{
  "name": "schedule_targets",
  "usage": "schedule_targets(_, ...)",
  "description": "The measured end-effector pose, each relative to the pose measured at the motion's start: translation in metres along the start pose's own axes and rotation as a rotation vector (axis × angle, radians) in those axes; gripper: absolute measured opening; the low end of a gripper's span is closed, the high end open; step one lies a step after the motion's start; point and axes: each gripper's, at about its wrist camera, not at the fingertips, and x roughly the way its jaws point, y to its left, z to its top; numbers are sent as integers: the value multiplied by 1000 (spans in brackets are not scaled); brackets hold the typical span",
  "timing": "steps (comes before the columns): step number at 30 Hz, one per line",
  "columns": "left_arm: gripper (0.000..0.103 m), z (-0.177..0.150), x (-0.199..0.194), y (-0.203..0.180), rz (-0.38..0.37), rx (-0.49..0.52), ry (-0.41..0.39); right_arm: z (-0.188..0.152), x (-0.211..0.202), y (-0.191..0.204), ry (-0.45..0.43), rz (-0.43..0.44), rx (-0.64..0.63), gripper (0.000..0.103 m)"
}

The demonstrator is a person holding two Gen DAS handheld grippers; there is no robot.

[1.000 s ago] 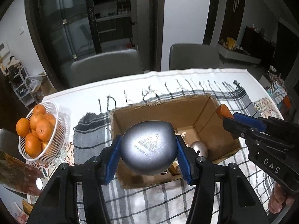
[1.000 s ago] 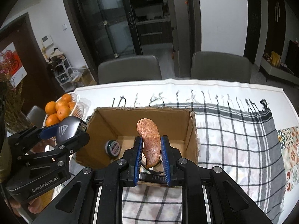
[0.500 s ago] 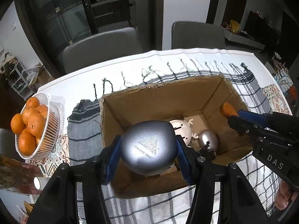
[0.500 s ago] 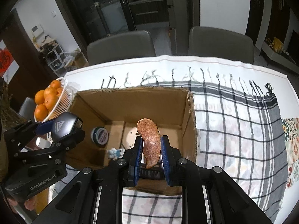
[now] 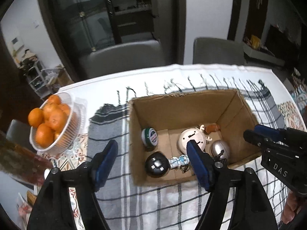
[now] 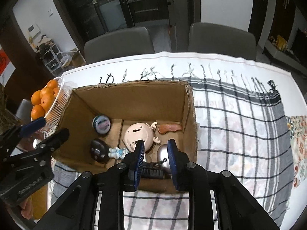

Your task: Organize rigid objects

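An open cardboard box (image 5: 178, 107) (image 6: 130, 97) stands on the checked cloth. Inside lie a dark rounded tape measure (image 5: 156, 164) (image 6: 97, 149), a brown wooden piece (image 5: 211, 128) (image 6: 169, 128), a pale round toy with antlers (image 5: 192, 138) (image 6: 139, 134), a green-rimmed tin (image 5: 150, 137) (image 6: 101, 124), a small blue-white figure (image 5: 179, 161) (image 6: 117, 152) and a silver egg-shaped object (image 5: 219, 149) (image 6: 163, 153). My left gripper (image 5: 151, 153) is open and empty over the box's near left corner. My right gripper (image 6: 155, 149) is open and empty above the box's near wall.
A white basket of oranges (image 5: 50, 122) (image 6: 48, 99) stands left of the box. Two grey chairs (image 6: 119, 42) stand at the table's far side. The checked cloth (image 6: 239, 124) stretches to the right of the box.
Both grippers have opened. The tape measure has dropped from the left gripper into the box, and the wooden piece from the right gripper now lies at the box's back right.
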Motion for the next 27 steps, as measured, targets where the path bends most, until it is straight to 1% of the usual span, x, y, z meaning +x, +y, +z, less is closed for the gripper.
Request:
schedule_targets(1,78,-2,-6,1,8,-10,-14,-2,-5,1,-10,-5,-3,29)
schedule_targets(2,80,-7,-14,3,34,-20,-38,-5,-12,4,-26,-16,-7,32)
schedule_targets(4,81,-15,-27,3,67,-17,-72,-11,-25,8,-61,-36,-17,38)
schedule_targets(6,84,-23,-39,5,71,-18,-93,-18,-39,13,-100,-57,-25,47)
schedule_targets(8,89,-33,-52,6,88,-20,-120,-28,-53,16,-134,-74,-34,53)
schedule_targets(9,89,-40,-60,6,98,-19,-140,-32,-58,18,-145,-77,-34,55)
schedule_targets(11,96,-52,-74,7,119,-18,-176,-43,-70,21,-170,-79,-38,58)
schedule_targets(14,98,-72,-91,7,150,-23,-224,-62,-87,25,-216,-93,-37,63)
schedule_targets(19,102,-107,-114,6,143,-31,-265,-97,-109,32,-283,-123,-49,68)
schedule_targets(21,102,-120,-121,5,135,-33,-275,-111,-118,33,-306,-136,-53,72)
schedule_targets(22,103,-127,-126,4,134,-35,-287,-116,-121,35,-312,-140,-58,73)
schedule_targets(25,103,-145,-135,1,133,-46,-305,-136,-133,37,-340,-147,-61,74)
schedule_targets(27,103,-156,-141,-1,126,-45,-312,-151,-140,37,-365,-162,-57,77)
